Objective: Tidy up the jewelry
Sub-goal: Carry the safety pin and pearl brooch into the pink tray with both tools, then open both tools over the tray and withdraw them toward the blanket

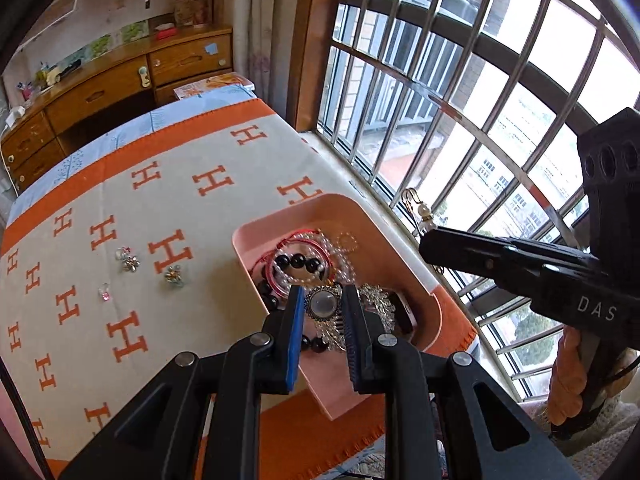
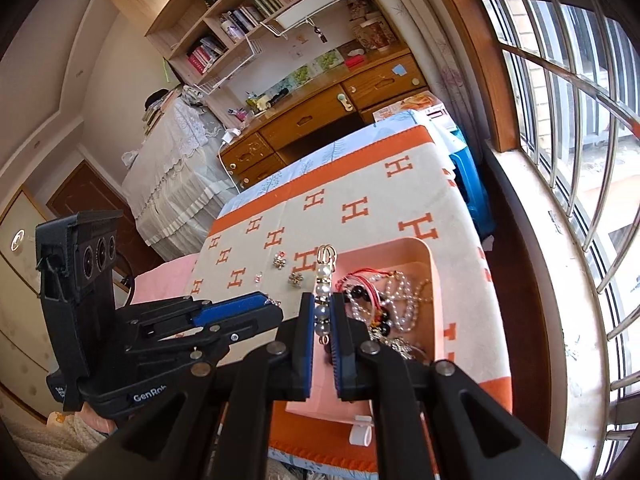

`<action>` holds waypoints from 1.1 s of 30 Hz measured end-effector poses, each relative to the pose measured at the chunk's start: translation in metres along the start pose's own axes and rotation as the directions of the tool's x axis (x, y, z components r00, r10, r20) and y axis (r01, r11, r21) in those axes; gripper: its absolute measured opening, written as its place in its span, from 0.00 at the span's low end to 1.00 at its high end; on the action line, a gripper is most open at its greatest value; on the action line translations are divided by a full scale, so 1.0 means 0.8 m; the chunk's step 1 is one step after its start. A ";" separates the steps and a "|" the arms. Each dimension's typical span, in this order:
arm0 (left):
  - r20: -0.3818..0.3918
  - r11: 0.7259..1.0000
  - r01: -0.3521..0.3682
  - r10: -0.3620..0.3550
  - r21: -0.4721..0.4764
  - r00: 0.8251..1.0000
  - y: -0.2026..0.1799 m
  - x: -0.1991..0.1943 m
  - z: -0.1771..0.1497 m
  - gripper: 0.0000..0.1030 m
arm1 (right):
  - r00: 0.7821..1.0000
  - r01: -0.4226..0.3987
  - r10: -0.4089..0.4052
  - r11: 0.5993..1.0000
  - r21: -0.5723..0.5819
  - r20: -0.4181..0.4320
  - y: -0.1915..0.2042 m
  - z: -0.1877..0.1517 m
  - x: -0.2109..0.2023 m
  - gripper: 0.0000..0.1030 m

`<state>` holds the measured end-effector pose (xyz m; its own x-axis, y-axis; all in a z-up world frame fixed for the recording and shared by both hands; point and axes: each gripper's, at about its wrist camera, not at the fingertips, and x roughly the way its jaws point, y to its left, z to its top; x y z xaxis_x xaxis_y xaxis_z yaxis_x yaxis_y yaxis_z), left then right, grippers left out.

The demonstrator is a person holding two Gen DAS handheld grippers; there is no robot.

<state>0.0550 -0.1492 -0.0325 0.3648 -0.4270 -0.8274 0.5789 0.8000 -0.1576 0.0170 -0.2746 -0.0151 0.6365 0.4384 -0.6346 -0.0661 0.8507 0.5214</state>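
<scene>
A pink tray on the H-patterned cloth holds bead bracelets, pearl strands and a round grey-stone brooch. My left gripper hovers over the tray, jaws apart on either side of the brooch, holding nothing. My right gripper is shut on a pearl-and-gold clip and holds it above the tray's left edge. In the left wrist view the right gripper comes in from the right with the pearl clip at its tip. Three small loose pieces lie on the cloth, left of the tray.
The cloth-covered table runs beside a barred window on the right. A wooden desk with drawers stands beyond the table's far end. A blue stool sits between table and window sill. A white clip hangs on the tray's near edge.
</scene>
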 end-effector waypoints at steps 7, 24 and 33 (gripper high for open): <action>-0.115 0.999 0.011 -0.007 0.035 0.993 -0.018 0.046 -0.027 0.17 | 0.992 0.109 -0.108 0.994 0.002 -0.061 -0.023 -0.011 0.029 0.07; -0.079 0.998 -0.030 0.035 0.061 0.996 -0.014 0.038 -0.036 0.57 | 0.978 0.174 -0.167 0.983 0.051 -0.125 -0.036 -0.026 0.051 0.07; -0.023 0.996 -0.077 0.078 0.045 0.997 0.005 0.014 -0.041 0.71 | 0.973 0.193 -0.182 0.978 0.073 -0.141 -0.033 -0.030 0.052 0.23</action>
<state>0.0374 -0.1373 -0.0603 0.3919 -0.3536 -0.8493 0.5812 0.8108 -0.0694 0.0268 -0.2714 -0.0692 0.5227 0.3130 -0.7930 0.1145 0.8960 0.4291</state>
